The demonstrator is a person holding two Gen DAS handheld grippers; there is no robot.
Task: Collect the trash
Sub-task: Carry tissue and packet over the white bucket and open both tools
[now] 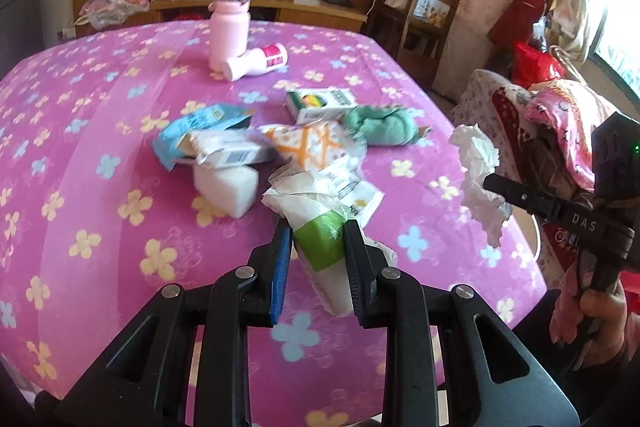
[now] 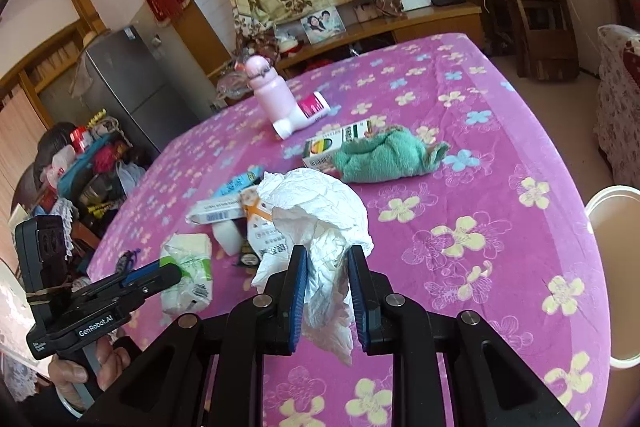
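Note:
My left gripper (image 1: 316, 239) is shut on a white and green tissue packet (image 1: 316, 231), held above the pink flowered tablecloth (image 1: 100, 131). It also shows in the right wrist view (image 2: 188, 263). My right gripper (image 2: 327, 259) is shut on a crumpled white tissue (image 2: 316, 211), lifted over the table; the tissue shows at right in the left wrist view (image 1: 478, 175). A pile of wrappers (image 1: 240, 147), a white sponge block (image 1: 226, 187) and a small box (image 1: 320, 103) lie mid-table.
A green cloth (image 2: 384, 155), a pink bottle (image 2: 270, 87) and a tipped white bottle (image 2: 304, 115) lie further back. A white bin (image 2: 612, 267) stands off the table's right edge. Chairs, a shelf and a fridge (image 2: 132, 87) surround the table.

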